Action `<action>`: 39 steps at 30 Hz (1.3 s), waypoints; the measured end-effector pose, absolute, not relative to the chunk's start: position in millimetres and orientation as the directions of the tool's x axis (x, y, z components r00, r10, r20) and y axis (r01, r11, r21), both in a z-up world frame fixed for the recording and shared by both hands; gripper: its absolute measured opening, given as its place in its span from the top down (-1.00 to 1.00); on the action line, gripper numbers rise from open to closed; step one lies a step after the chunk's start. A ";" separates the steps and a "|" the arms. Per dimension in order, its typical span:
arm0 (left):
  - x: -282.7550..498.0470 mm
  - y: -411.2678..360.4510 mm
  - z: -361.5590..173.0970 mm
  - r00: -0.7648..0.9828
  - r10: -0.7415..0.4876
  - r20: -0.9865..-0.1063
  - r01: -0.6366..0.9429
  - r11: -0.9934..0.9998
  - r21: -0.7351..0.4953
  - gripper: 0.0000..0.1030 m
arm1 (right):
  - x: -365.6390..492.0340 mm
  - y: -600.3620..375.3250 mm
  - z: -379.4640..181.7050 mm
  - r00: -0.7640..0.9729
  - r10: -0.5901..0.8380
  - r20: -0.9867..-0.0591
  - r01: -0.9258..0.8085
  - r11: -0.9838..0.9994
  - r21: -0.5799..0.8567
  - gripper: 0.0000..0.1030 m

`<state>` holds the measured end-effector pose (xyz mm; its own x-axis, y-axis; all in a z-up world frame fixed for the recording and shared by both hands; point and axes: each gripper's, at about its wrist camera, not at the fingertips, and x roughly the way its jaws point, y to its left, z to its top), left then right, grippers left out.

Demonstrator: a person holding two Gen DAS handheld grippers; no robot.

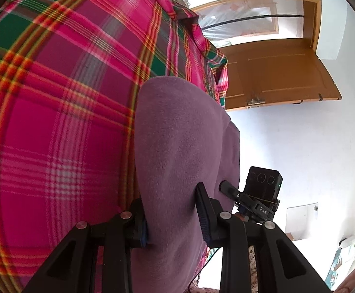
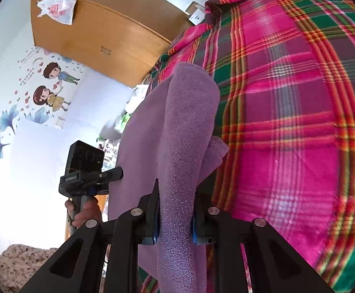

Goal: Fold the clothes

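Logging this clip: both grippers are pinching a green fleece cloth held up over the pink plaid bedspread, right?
Not quite: the fleece cloth is purple, not green, as the right wrist view shows. Both the left gripper and right gripper do pinch it over the pink plaid bedspread.

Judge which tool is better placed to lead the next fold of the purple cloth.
Right, tentatively. The right tool clamps a narrow bunched edge of the purple cloth over the plaid bedspread; the left tool grips a broad, slack section.

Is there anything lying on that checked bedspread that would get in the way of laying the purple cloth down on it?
Nothing visible. Both claws, left and right, grip the purple cloth, and the checked bedspread beside it shows only bare fabric.
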<state>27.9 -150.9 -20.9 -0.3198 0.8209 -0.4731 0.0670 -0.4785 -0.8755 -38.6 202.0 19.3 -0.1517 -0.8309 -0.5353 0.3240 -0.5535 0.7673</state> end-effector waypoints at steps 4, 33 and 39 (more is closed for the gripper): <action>14.8 -159.9 -22.8 -0.338 0.812 -0.475 0.075 -0.480 -0.874 0.37 | -41.7 195.4 14.9 -0.145 -0.826 -0.544 0.322 -0.559 0.764 0.63; -28.9 -247.6 -20.0 -0.434 0.761 -0.483 0.068 -0.507 -0.860 0.37 | -77.9 162.1 8.4 -0.172 -0.827 -0.535 0.289 -0.561 0.776 0.63; -25.9 -270.8 -21.8 -0.445 0.757 -0.479 0.084 -0.497 -0.864 0.37 | -86.0 155.0 7.1 -0.181 -0.829 -0.530 0.275 -0.560 0.782 0.63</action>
<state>-25.9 -270.8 -21.8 -0.4447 0.7569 -0.4788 0.0840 -0.4970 -0.8637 -86.0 155.0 7.1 -0.1810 -0.8286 -0.5299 0.2748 -0.5599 0.7817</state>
